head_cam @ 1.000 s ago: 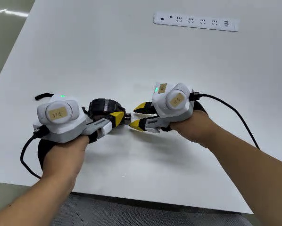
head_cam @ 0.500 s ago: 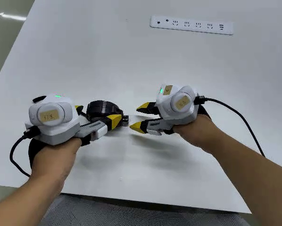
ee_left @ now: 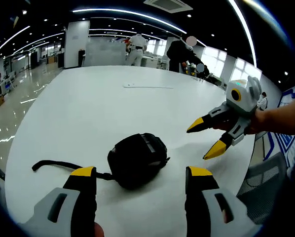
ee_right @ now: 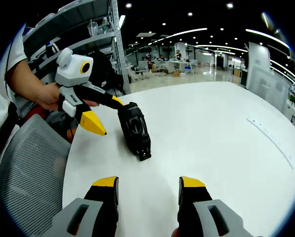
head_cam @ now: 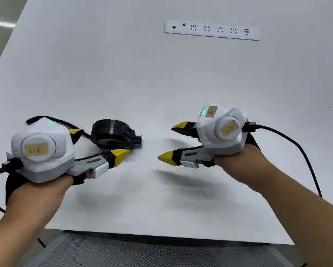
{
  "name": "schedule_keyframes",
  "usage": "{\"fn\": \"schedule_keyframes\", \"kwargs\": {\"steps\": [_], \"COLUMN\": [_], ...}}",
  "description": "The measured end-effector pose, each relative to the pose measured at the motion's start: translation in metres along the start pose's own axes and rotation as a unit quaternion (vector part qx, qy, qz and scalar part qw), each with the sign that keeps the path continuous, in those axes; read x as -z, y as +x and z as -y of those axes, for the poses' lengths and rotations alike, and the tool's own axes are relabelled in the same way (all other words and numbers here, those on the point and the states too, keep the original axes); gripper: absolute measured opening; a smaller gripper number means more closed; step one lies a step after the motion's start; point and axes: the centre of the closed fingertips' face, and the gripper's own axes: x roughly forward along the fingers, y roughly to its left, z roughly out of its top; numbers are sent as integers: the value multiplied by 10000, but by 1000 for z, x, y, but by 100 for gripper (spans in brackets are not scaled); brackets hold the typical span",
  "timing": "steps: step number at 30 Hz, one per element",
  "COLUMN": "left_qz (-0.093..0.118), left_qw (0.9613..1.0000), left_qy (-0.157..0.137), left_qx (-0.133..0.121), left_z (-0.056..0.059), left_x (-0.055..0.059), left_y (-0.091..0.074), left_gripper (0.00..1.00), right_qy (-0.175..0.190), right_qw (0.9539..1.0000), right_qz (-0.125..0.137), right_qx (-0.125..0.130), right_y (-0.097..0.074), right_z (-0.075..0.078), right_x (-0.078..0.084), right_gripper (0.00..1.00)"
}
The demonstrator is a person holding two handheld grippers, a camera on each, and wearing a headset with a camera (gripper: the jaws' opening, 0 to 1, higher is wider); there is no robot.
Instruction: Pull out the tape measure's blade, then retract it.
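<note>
Left gripper (head_cam: 98,143) first: its yellow-tipped jaws are spread wide, gripping nothing, and the black, round-bodied tape measure (head_cam: 112,132) sits in the gap between the two tips. From the left gripper view (ee_left: 141,173) the tape measure (ee_left: 137,160) lies on its side just ahead, apart from both tips, and a thin black strap (ee_left: 58,165) trails off one side. Over to the right gripper (head_cam: 174,142): its jaws are parted too and hold nothing, pointing at the case from nearby with bare table between them. In the right gripper view (ee_right: 149,185) the case (ee_right: 134,129) shows its small hook end (ee_right: 145,155) facing this way, tucked at the mouth. One jaw of the left gripper (ee_right: 107,114) sits tight beside it; touching or not, I can't tell. All this is on a broad white table (head_cam: 127,67), with a long white power strip (head_cam: 212,30) well beyond.
</note>
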Motion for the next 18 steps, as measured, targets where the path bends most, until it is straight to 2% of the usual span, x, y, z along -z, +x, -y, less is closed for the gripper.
{"fn": "schedule_keyframes", "kwargs": {"steps": [12,18], "left_qz": [-5,-87], "left_qw": [9997,9992], "left_qy": [245,381], "left_qx": [46,102], "left_z": [-6,-6], "left_x": [3,10], "left_y": [-17,-24], "left_gripper": [71,71], "right_qy": [30,117], "right_qw": [9992,9986], "right_qz": [-7,-21], "right_qx": [387,507], "right_y": [-32,-48], "right_z": [2,1], "right_x": [11,20], "right_gripper": [51,54]}}
